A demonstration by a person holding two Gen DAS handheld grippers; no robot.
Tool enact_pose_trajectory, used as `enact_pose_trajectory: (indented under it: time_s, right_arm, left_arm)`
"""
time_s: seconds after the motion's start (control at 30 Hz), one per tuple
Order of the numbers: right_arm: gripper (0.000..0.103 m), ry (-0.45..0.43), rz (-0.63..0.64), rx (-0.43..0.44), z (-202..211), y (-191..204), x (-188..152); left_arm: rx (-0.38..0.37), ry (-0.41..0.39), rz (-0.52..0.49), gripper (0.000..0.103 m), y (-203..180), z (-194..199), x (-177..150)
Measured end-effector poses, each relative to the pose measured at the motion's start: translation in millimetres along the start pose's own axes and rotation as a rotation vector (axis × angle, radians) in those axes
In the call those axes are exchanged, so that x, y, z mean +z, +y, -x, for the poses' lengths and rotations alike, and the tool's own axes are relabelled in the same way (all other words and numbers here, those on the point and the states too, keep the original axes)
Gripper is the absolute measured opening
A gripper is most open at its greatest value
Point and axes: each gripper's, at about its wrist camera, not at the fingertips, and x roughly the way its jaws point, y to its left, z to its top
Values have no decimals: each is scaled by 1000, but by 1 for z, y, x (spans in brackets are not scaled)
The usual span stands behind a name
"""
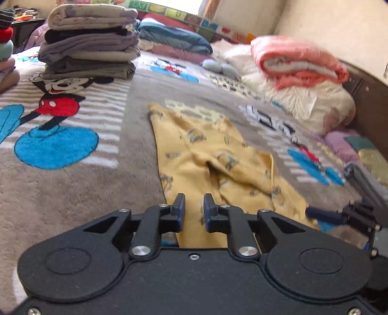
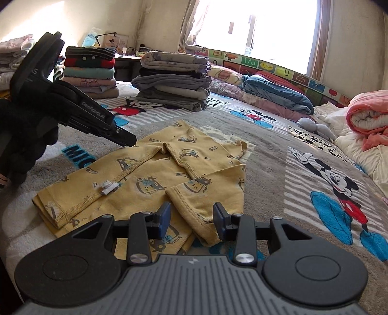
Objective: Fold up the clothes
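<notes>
1. A grey plush blanket (image 2: 271,155) printed with cartoon mice covers the wide bed.
2. Cream walls (image 2: 80,17) enclose the room, and one corner is stained dark.
3. A bright window (image 2: 266,26) with a brown frame floods the bed with daylight; a patterned curtain (image 2: 191,24) hangs beside it.
4. A colourful letter-printed panel (image 2: 278,70) runs along the bed's far edge.
5. A dark desk (image 2: 126,60) stands by the wall.
</notes>
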Motion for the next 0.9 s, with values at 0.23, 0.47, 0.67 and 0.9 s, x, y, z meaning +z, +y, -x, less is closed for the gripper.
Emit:
enact_pose_trajectory:
  time_s: [0.23, 0.47, 0.67, 0.9]
  right_arm:
    - [39, 65, 236, -27, -7, 21, 10]
    - [36, 173, 323, 31, -29, 22, 33]
    - [9, 147, -115, 138, -29, -34, 41]
    - [7, -43, -351, 244, 5, -69, 58]
  left_arm:
    - [-11, 36, -51, 19, -11, 28, -19]
    - [-16, 24, 7, 19, 3, 36, -23]
    - [-34, 6, 65, 20, 18, 39, -20]
    - [-145, -27, 227, 23, 41, 46, -12]
